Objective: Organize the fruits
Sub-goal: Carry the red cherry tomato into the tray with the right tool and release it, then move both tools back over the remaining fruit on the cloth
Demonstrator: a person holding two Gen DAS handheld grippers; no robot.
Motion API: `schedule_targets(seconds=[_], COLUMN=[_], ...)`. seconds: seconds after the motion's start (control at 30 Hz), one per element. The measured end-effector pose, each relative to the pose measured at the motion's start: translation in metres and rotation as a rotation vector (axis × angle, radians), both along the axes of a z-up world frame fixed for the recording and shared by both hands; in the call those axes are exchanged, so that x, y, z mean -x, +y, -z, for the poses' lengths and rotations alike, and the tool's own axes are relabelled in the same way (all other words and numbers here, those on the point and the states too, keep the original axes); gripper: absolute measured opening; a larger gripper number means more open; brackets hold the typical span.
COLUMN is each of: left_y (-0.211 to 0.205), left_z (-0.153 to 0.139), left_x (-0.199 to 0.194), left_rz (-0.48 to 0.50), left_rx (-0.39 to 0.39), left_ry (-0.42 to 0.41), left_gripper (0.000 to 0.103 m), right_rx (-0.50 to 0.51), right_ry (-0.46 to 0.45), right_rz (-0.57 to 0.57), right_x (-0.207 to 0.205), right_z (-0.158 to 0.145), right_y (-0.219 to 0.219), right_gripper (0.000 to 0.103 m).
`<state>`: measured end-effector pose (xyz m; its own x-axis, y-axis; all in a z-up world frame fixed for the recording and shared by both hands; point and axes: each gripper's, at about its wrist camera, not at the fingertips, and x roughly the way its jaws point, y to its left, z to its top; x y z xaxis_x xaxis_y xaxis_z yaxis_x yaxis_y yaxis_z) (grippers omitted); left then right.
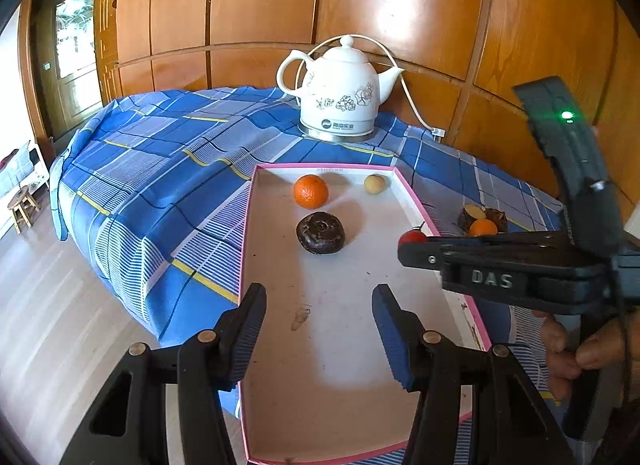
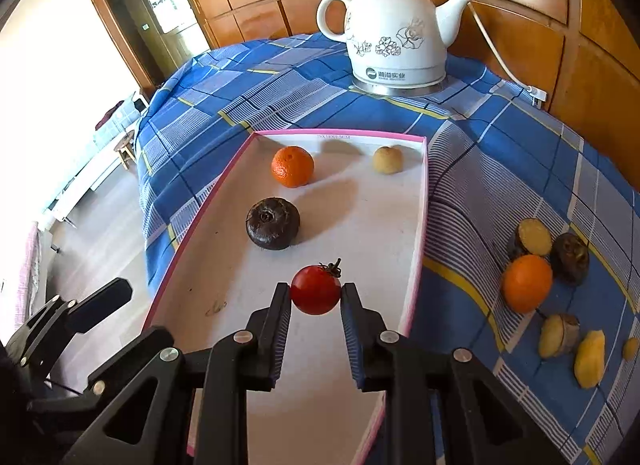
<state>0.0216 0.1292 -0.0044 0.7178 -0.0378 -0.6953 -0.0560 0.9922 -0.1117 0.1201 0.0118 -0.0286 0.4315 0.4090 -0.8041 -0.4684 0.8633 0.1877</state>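
Our right gripper (image 2: pixel 316 299) clamps a red tomato (image 2: pixel 315 289) above the pink-rimmed tray (image 2: pixel 418 265); our left gripper (image 1: pixel 319 307) hangs apart, empty. Farther in the tray lie a dark fruit (image 2: pixel 273 229), an orange (image 2: pixel 292 166) and a pale fruit (image 2: pixel 387 160).

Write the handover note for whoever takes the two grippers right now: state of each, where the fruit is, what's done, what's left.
Right gripper: shut on the red tomato, held over the pink-rimmed tray.
Left gripper: open, empty, over the tray's near end.
In the tray: orange, dark round fruit, small pale fruit.
Still on the cloth, right of the tray: second orange, dark fruit, several cut yellowish pieces.
Left: set the tomato down, then move the rest.
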Motion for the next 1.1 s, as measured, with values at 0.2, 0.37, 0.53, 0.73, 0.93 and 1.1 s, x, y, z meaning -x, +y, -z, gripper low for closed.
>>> schedule_targets(seconds=[0.2, 0.37, 0.53, 0.73, 0.93, 1.1], left_y=[0.001, -0.001, -0.004, -0.010, -0.018, -0.026], left_z=[-0.001, -0.003, -0.005, -0.008, -0.011, -0.013], left_x=[0.002, 0.003, 0.004, 0.006, 0.008, 0.010], left_rz=[0.001, 0.002, 0.008, 0.022, 0.046, 0.067], left_rx=[-0.001, -0.001, -0.010, -0.028, -0.049, -0.068], left_ry=[-0.005, -0.008, -0.015, -0.025, -0.037, -0.045], left_gripper=[0.056, 0.056, 0.056, 0.058, 0.058, 0.058], right_rx=[0.002, -0.005, -0.015, 0.010, 0.053, 0.079], right_ry=[-0.001, -0.005, -0.015, -0.059, -0.111, -0.137], right_rz=[0.018, 0.029, 0.049, 0.065, 0.074, 0.087], right_x=[-0.003, 0.002, 0.010, 0.027, 0.045, 0.054], right_z=[0.002, 0.001, -0.001, -0.006, -0.012, -0.017], right_y=[0.003, -0.002, -0.013, -0.025, -0.043, -0.062], right_gripper=[0.028, 0.028, 0.029, 0.031, 0.031, 0.031])
